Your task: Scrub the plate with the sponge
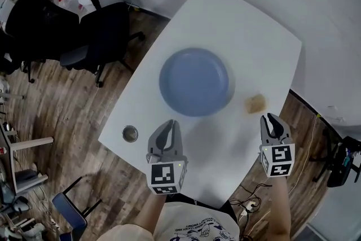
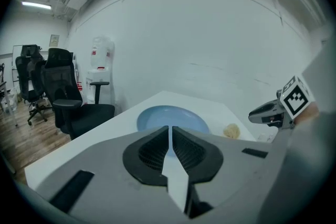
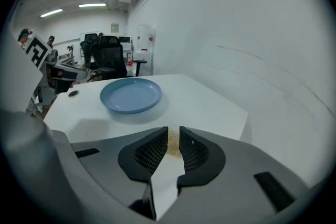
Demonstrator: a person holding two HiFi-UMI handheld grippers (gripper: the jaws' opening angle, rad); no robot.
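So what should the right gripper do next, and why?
Probably open its fingers and ease forward over the sponge: the right gripper sits just short of it with fingers shut and empty, and the plate lies bare.

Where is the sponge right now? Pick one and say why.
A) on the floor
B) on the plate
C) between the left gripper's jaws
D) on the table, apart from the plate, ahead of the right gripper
D: the sponge lies on the bare table, apart from the plate, just beyond the right gripper.
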